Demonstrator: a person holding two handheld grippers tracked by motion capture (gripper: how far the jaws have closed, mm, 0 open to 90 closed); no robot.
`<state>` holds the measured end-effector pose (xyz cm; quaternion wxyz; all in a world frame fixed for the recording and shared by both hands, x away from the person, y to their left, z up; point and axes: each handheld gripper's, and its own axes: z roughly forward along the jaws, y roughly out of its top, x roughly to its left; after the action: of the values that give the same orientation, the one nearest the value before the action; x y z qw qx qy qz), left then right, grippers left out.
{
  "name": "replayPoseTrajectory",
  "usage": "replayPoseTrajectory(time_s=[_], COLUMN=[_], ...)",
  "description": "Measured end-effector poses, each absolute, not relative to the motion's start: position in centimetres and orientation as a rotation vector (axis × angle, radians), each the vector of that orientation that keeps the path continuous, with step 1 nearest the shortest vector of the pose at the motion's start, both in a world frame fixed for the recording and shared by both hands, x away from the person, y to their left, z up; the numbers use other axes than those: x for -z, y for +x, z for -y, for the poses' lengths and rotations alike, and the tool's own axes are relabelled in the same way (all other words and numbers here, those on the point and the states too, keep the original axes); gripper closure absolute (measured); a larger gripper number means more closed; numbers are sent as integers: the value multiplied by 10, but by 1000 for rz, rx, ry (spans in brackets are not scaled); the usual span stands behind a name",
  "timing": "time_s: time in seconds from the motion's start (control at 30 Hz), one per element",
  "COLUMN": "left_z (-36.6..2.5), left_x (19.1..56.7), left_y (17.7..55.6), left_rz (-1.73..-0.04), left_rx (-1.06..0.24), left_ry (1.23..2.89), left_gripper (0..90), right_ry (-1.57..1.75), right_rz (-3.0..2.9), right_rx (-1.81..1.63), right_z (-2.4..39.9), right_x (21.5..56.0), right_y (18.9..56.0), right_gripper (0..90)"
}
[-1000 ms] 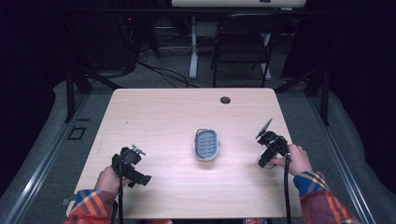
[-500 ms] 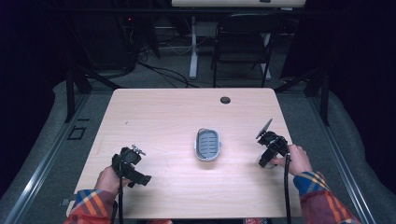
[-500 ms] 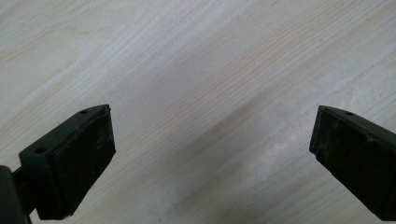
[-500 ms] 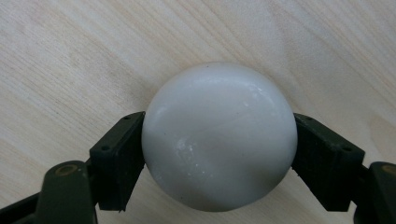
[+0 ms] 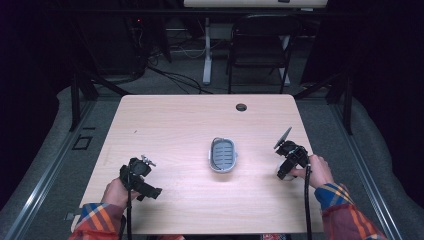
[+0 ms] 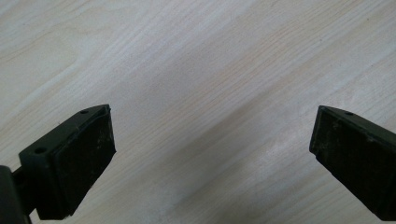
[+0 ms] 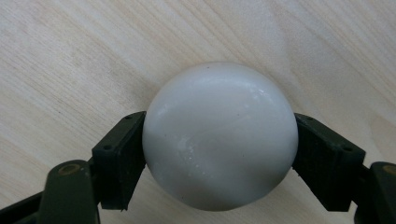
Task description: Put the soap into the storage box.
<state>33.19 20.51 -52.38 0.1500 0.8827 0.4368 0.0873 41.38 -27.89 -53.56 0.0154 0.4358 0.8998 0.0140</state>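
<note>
My right gripper (image 7: pixel 219 161) is shut on a smooth white rounded object (image 7: pixel 219 126); both black pads press its sides just above the wooden table (image 7: pixel 70 56). From above, that gripper (image 5: pixel 282 172) sits near the table's right edge, with a sliver of the white object (image 5: pixel 280 177) under it. My left gripper (image 6: pixel 212 149) is open, with bare wood between its wide-set jaws. In the high view it (image 5: pixel 147 190) rests near the front left of the table. A grey oval dish (image 5: pixel 212 159) with a ribbed inside lies at the table's middle, between the two grippers.
A round cable hole (image 5: pixel 241 107) sits near the table's far edge. A dark chair (image 5: pixel 260 45) and a white desk leg (image 5: pixel 206 55) stand beyond the table. Cables trail from both grippers toward the plaid sleeves (image 5: pixel 345 210).
</note>
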Motion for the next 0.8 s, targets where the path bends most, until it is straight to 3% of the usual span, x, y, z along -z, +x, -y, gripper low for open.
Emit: replayPoseTrajectory(time_s=[0.8], left_z=[-205], left_x=[524], left_y=[332], left_rz=[-1255], left_rx=[-251], left_ry=[2534], left_gripper=[0], right_ry=[1317], right_rz=[-2801], right_rx=[-75], right_z=[272], right_x=[525], right_y=[409], right_gripper=[232])
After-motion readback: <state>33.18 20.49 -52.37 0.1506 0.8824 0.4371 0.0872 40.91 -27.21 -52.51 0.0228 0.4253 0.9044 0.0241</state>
